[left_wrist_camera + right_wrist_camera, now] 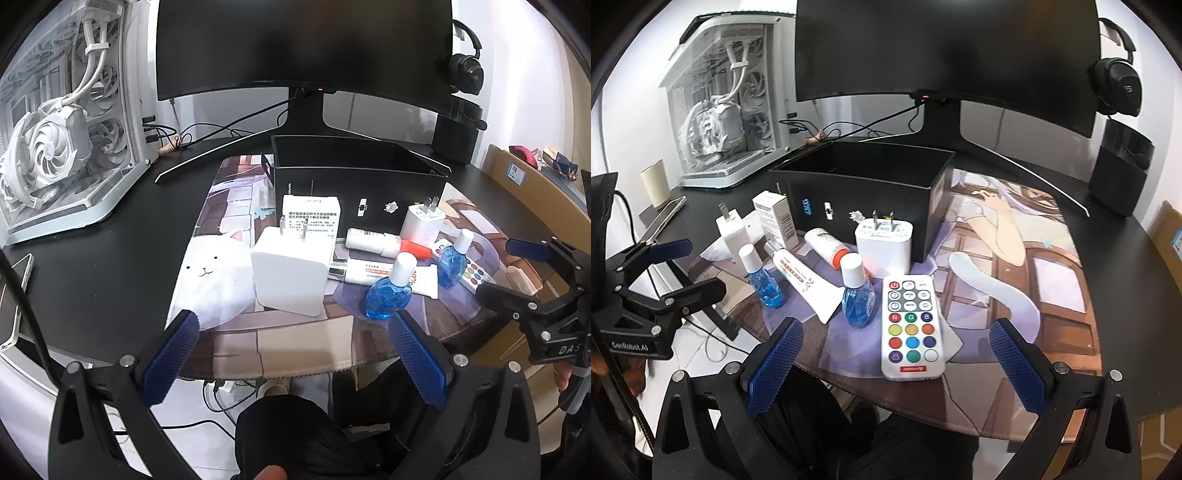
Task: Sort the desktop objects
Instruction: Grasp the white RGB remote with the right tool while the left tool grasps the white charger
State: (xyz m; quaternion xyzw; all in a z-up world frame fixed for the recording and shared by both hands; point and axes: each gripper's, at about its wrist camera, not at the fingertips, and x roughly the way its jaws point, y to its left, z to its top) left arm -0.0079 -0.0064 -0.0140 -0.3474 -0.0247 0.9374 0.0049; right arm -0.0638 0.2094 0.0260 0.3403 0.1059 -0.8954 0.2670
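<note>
Two grippers, left gripper [295,354] and right gripper [897,365], hang spread and empty at frame bottom; sorting looks unstarted. Chargers, tubes, bottles and a remote [911,326] lie mid-frame before the black box [857,184]. Next move likely: lower the right gripper around the remote

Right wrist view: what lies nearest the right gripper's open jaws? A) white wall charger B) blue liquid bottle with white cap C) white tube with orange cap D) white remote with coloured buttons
D: the white remote with coloured buttons lies flat on the printed desk mat, just ahead of the right gripper, nearer than the rest.
</note>
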